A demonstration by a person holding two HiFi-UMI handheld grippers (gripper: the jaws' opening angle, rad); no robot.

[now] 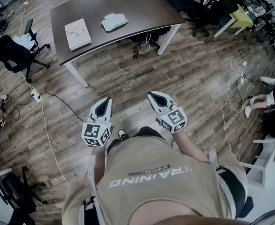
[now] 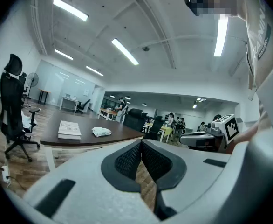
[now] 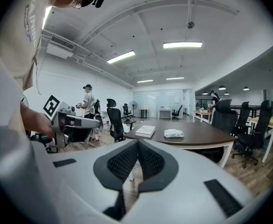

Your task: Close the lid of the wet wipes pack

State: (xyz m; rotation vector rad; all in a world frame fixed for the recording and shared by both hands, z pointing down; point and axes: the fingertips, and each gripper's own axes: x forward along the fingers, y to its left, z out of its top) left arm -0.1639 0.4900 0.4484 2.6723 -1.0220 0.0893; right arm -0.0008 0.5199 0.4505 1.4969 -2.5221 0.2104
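The wet wipes pack (image 1: pixel 114 21) is a pale, crumpled packet lying on the dark brown table (image 1: pixel 142 8), well ahead of me. From here I cannot tell how its lid stands. It also shows small and far off as the wipes pack (image 2: pixel 101 132) in the left gripper view and the wipes pack (image 3: pixel 174 133) in the right gripper view. My left gripper (image 1: pixel 108 99) and right gripper (image 1: pixel 150 94) are held side by side in front of my chest, over the wooden floor, far short of the table. Both are shut with nothing between the jaws: left gripper (image 2: pixel 141 142), right gripper (image 3: pixel 138 143).
A white flat box (image 1: pixel 78 33) lies on the table left of the pack. A black office chair (image 1: pixel 15 50) stands left of the table, another chair (image 1: pixel 147 37) is tucked under its front edge. Cables and a power strip (image 1: pixel 35 95) trail across the floor. People stand at both sides.
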